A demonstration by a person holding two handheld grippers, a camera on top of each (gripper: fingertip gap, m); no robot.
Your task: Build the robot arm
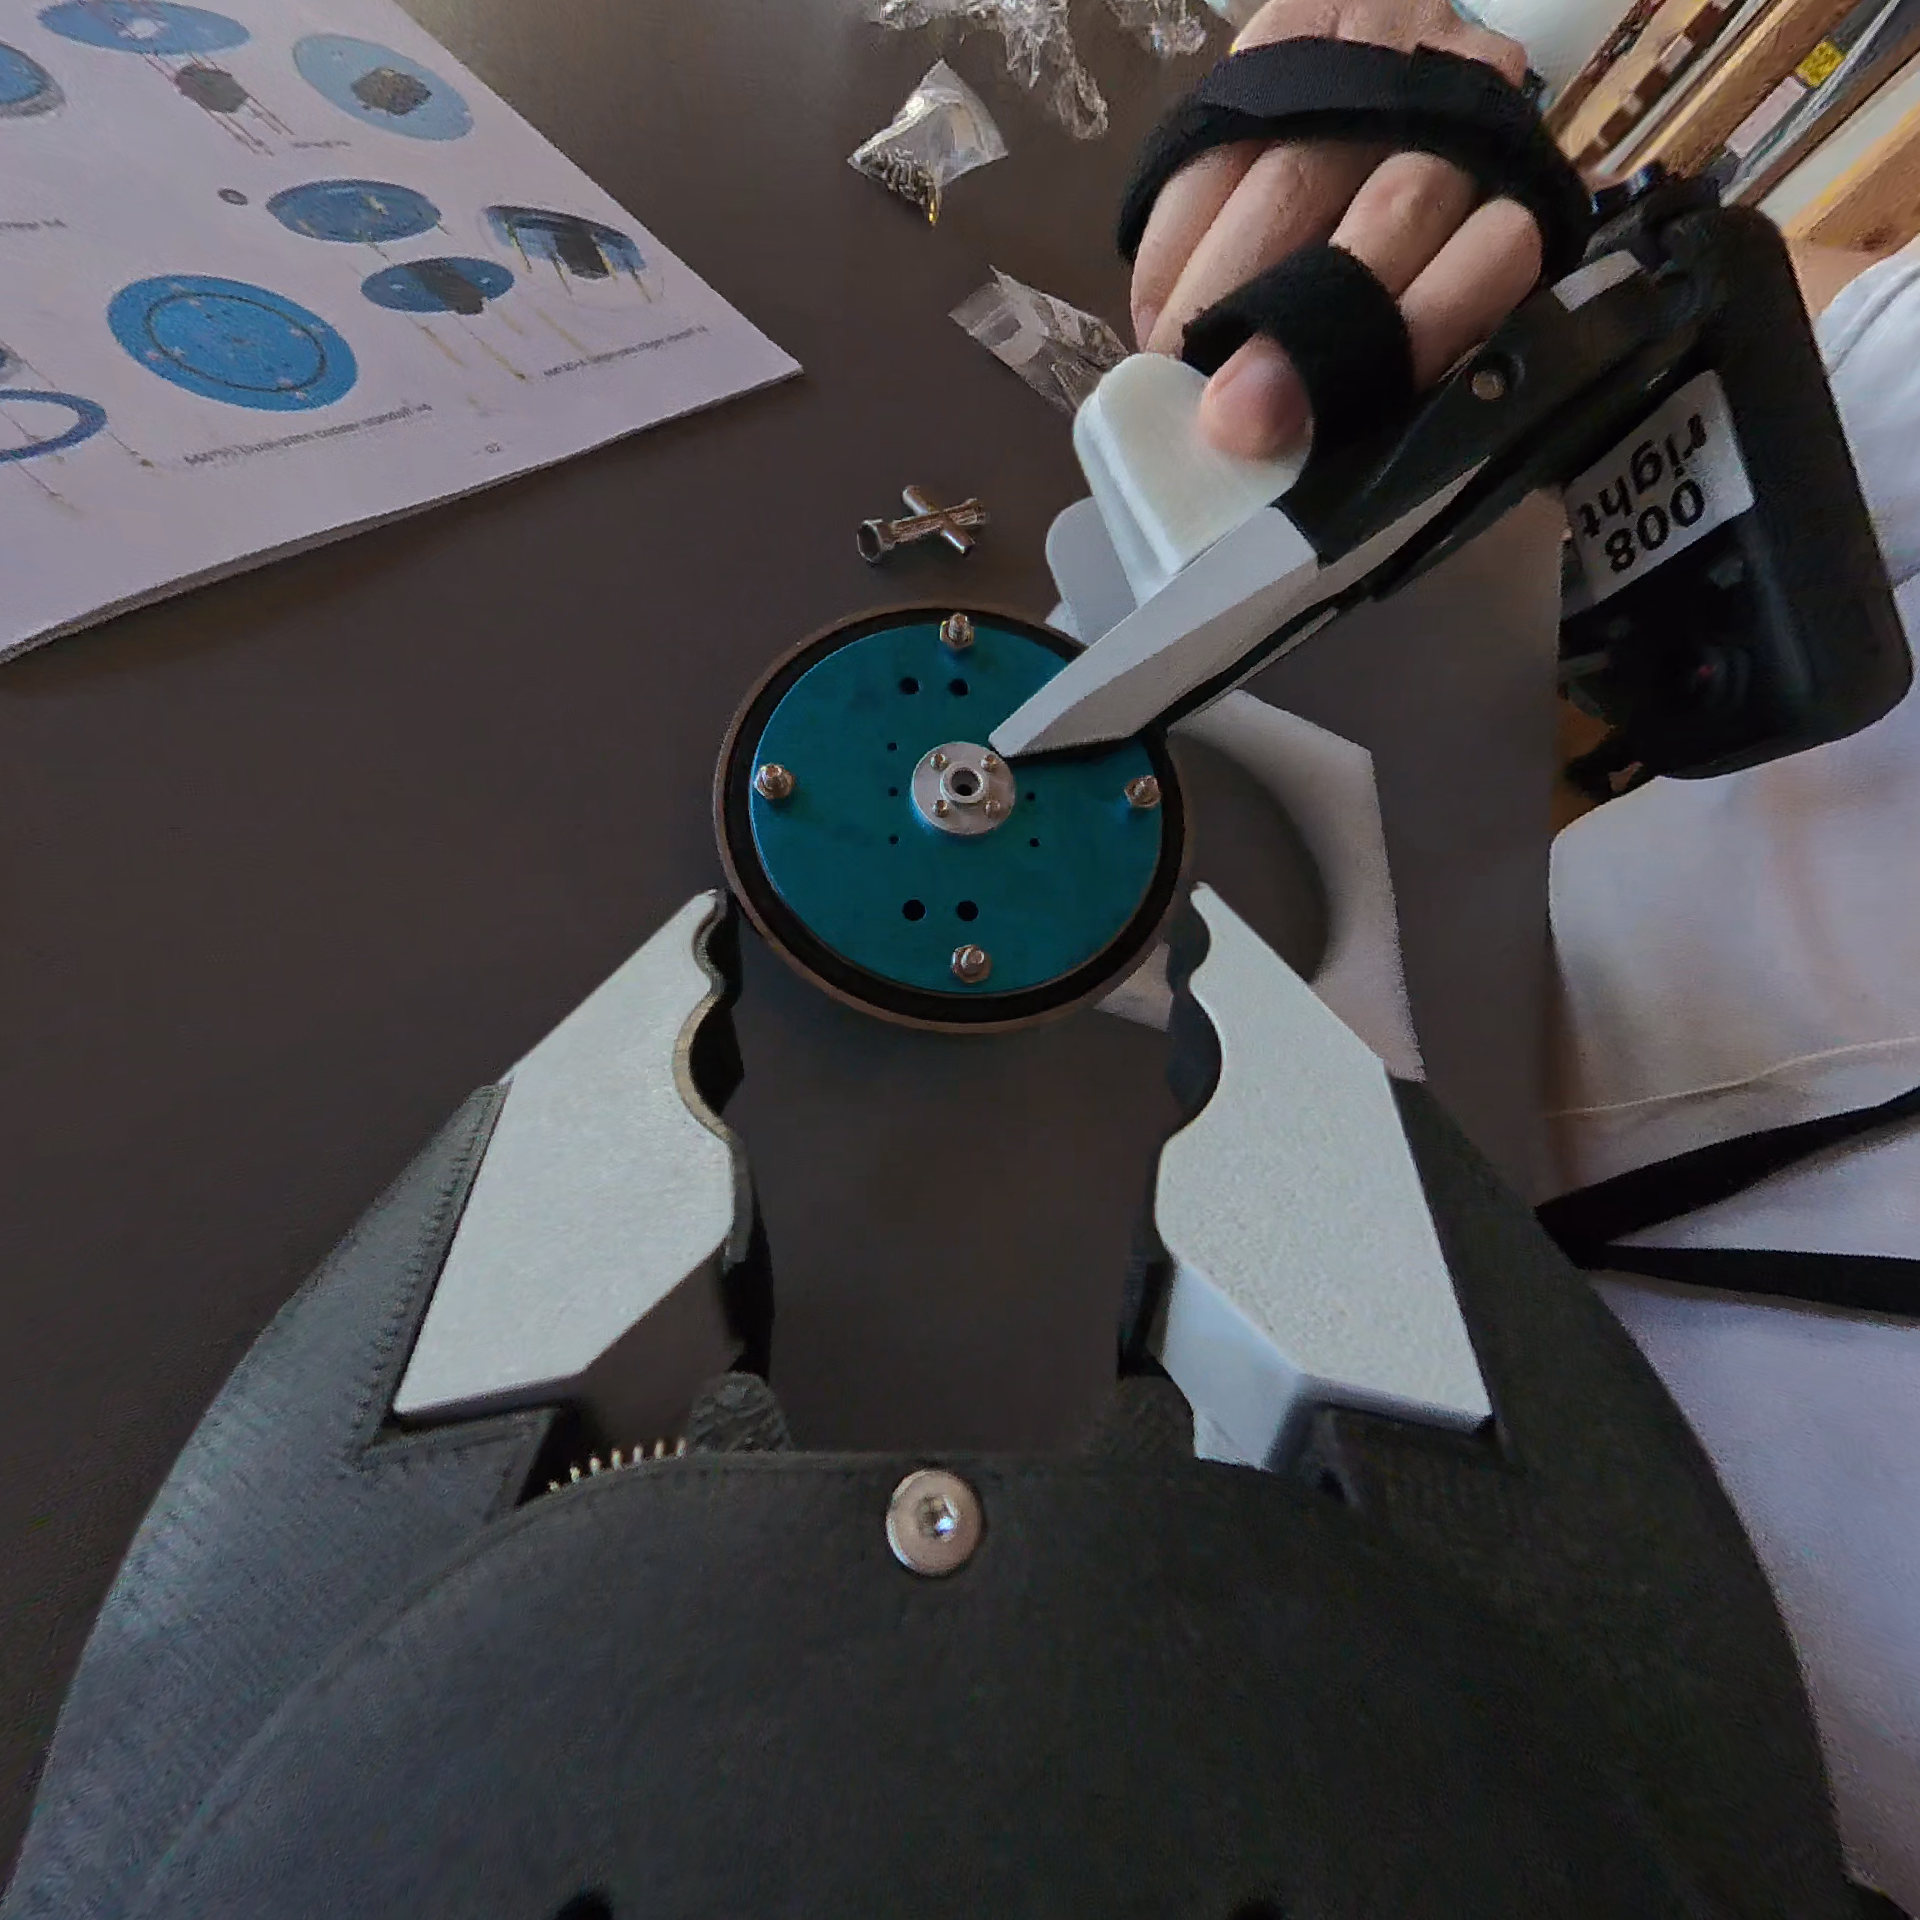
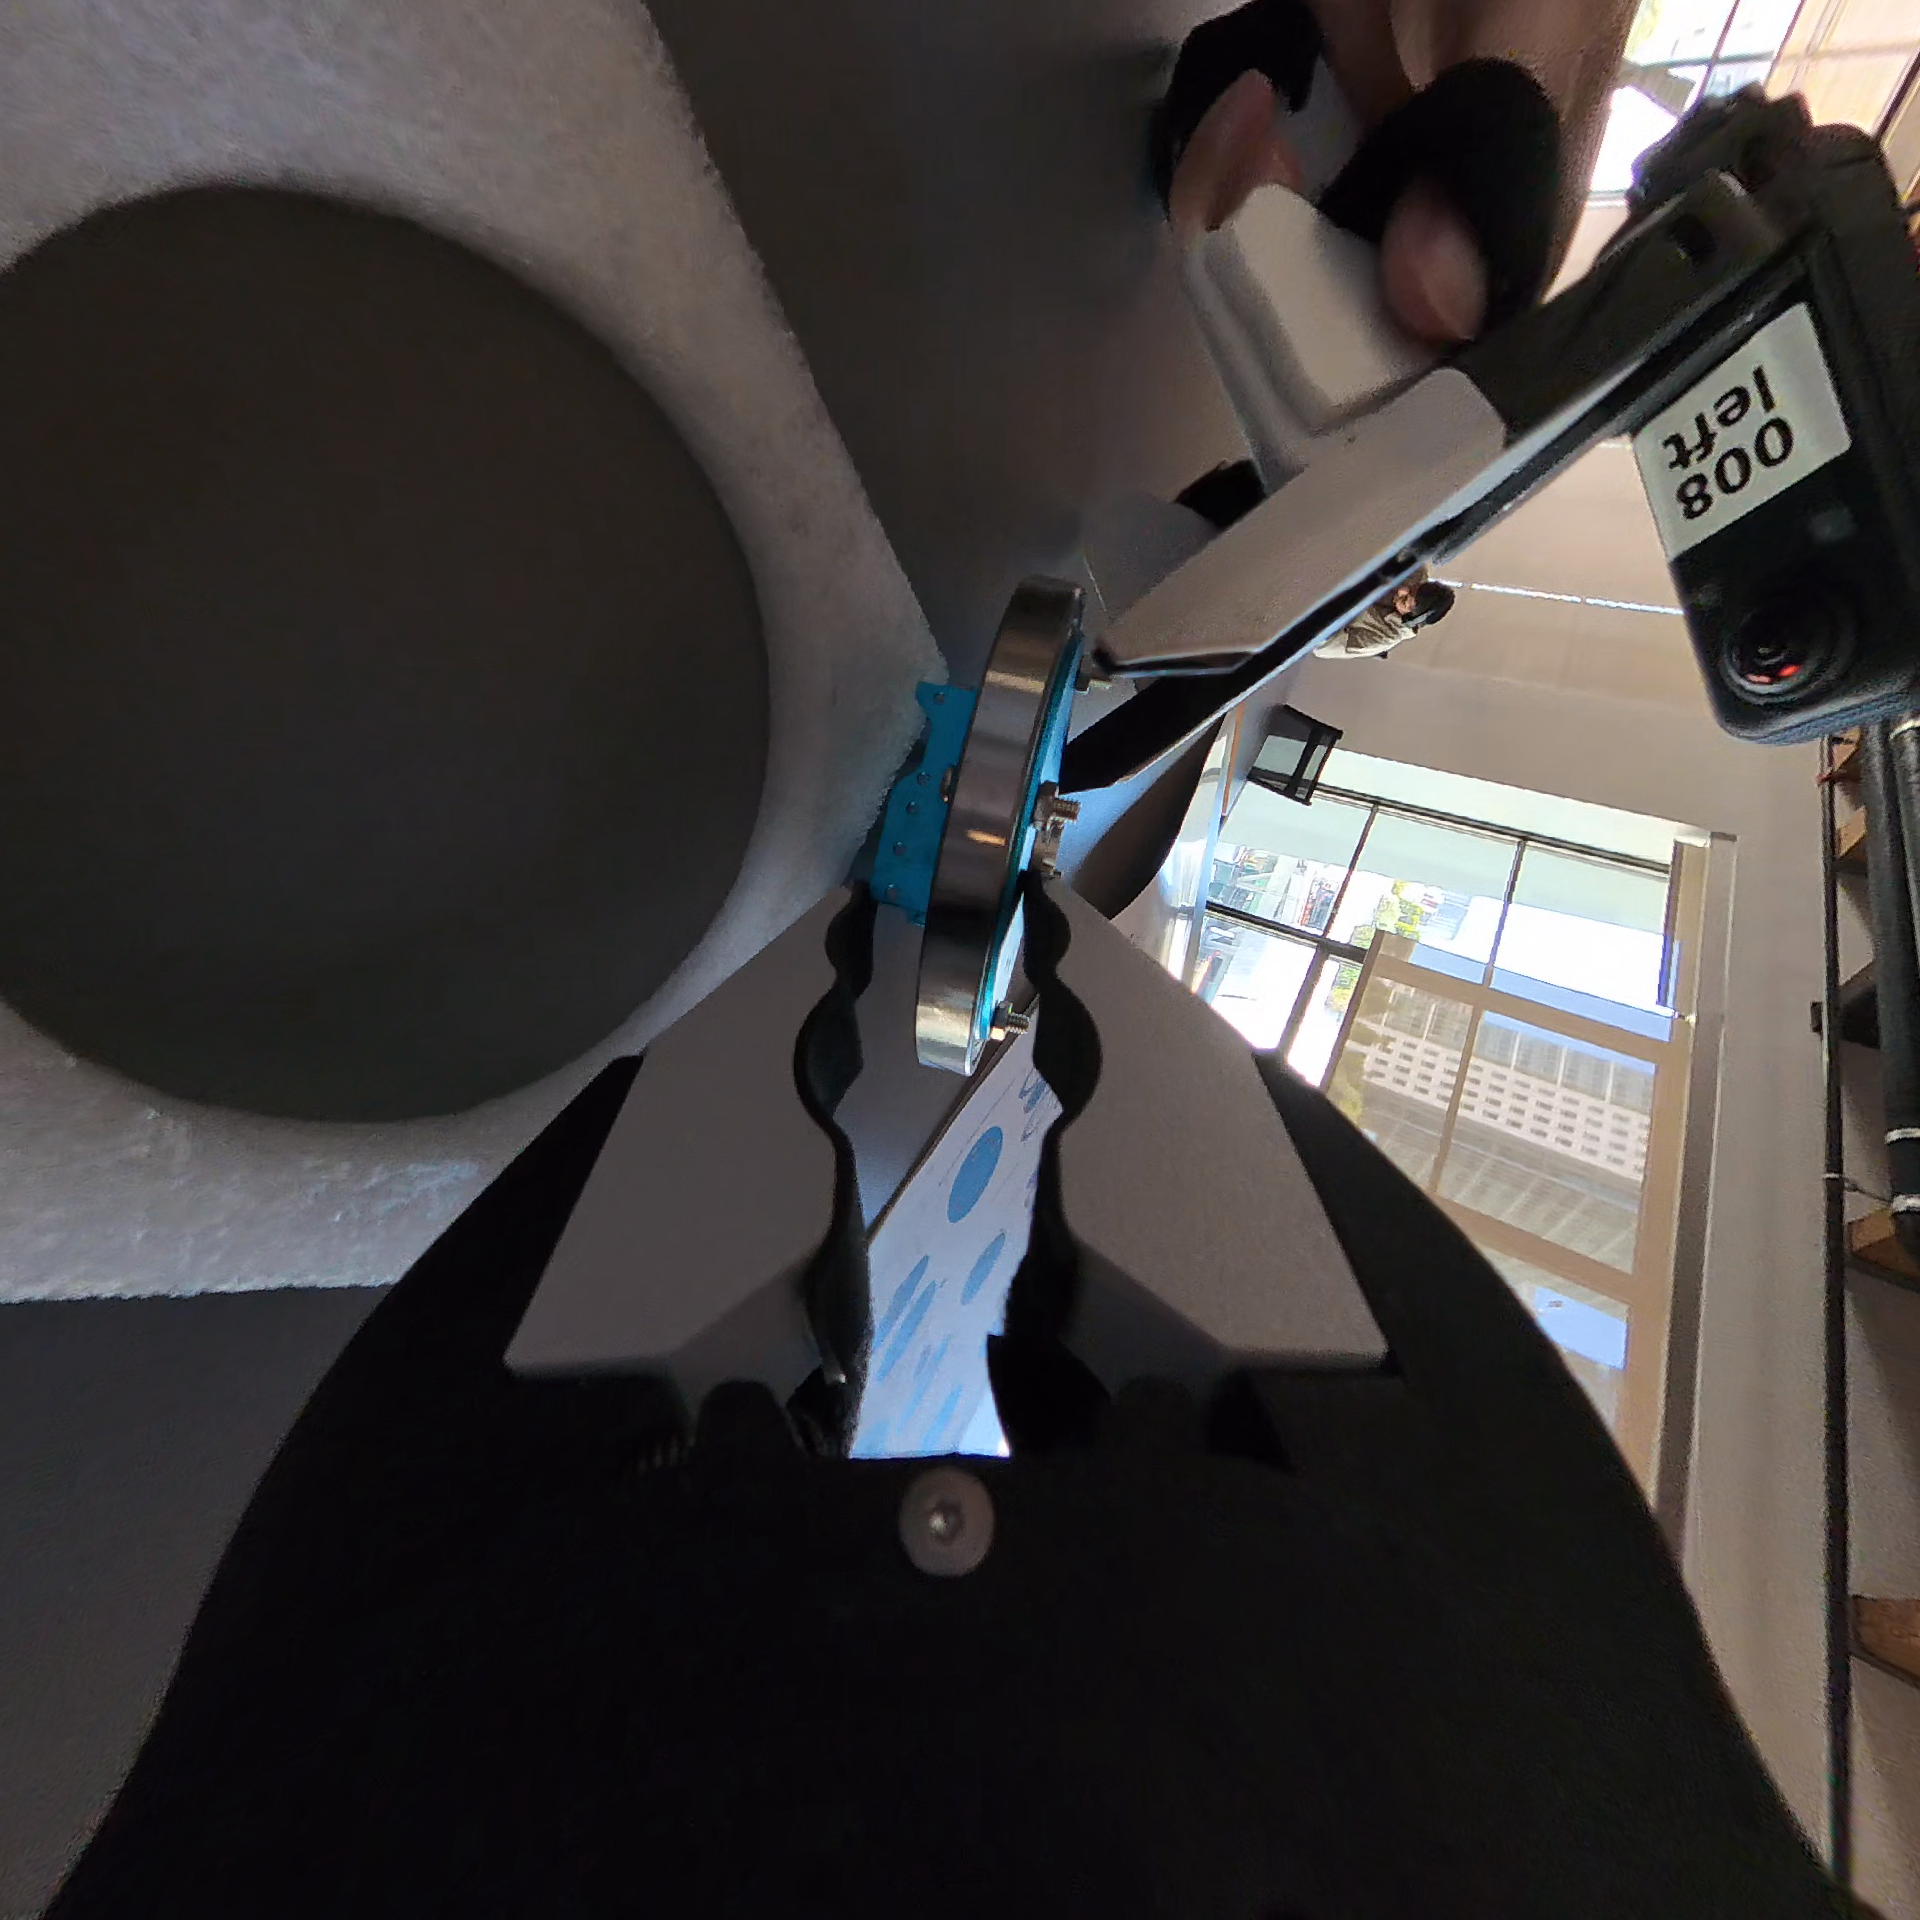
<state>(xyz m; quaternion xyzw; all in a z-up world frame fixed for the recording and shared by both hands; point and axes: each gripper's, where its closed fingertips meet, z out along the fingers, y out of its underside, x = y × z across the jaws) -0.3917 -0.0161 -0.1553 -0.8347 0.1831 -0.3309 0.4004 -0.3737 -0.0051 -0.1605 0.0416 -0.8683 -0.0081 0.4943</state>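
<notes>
Blue disc (image 1: 951,821) between spread left claw (image 1: 951,935); right claw (image 2: 940,925) pinches its rim.

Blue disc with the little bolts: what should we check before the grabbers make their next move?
1. The blue disc is in plain sight: ok.
2. The left gripper has its jaws open, one each side of the disc's near edge: ok.
3. The right gripper has its jaws straddling the rim: ok.
4. Right grip firm: cannot tell.
5. All four edge bolts are present: ok.
6. The cross-shaped metal tool lies apart from the disc: ok.
</notes>
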